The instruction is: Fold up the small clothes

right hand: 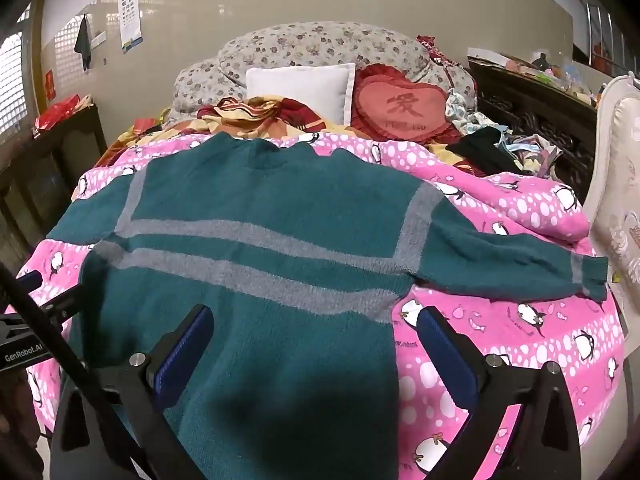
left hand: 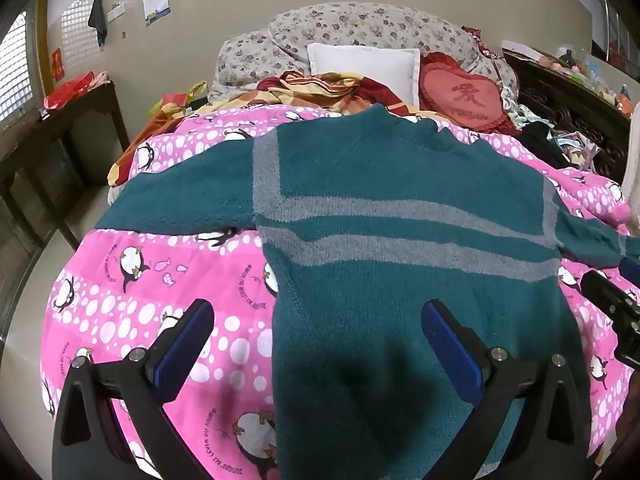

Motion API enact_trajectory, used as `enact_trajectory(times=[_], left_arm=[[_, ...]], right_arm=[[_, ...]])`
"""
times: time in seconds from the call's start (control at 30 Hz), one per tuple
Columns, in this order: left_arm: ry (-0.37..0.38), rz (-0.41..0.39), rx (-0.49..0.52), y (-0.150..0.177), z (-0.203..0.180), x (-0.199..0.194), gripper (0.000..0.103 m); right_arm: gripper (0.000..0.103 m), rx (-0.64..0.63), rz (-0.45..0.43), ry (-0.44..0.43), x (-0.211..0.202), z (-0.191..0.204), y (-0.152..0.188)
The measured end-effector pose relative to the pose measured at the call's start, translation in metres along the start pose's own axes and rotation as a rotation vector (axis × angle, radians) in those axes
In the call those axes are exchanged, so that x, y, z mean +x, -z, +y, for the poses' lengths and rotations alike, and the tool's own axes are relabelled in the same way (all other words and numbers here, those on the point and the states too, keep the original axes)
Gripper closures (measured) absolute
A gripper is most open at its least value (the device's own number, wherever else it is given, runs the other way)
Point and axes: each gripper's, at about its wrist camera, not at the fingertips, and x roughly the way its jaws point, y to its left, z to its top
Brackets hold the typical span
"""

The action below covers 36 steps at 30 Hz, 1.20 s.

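A teal knitted sweater [left hand: 400, 184] with grey stripes lies flat on a pink penguin-print quilt [left hand: 160, 280], sleeves spread to both sides, collar toward the pillows. My left gripper [left hand: 316, 312] hovers open above the sweater's lower left edge, one finger over the quilt and one over the knit. In the right wrist view the same sweater [right hand: 260, 208] fills the middle, its right sleeve [right hand: 520, 256] reaching toward the bed's edge. My right gripper [right hand: 316, 316] hangs open over the sweater's lower right edge, nothing between its fingers. Part of the right gripper shows at the left view's right border.
At the head of the bed lie a white pillow [left hand: 364, 64], a red heart cushion [left hand: 460, 96] and a floral duvet [left hand: 360, 28]. Loose clothes [right hand: 488, 148] are piled at the right. A dark wooden table [left hand: 60, 140] stands left, a padded chair [right hand: 616, 200] right.
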Motion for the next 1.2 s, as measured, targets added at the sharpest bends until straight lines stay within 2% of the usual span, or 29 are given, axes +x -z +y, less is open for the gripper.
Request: enact_trajectory(times=[1.2], left_arm=[[-0.006, 0.033, 0.021, 0.003, -0.012, 0.014, 0.000]], right_arm=[[0.000, 0.020, 0.038, -0.014, 0.014, -0.004, 0.003]])
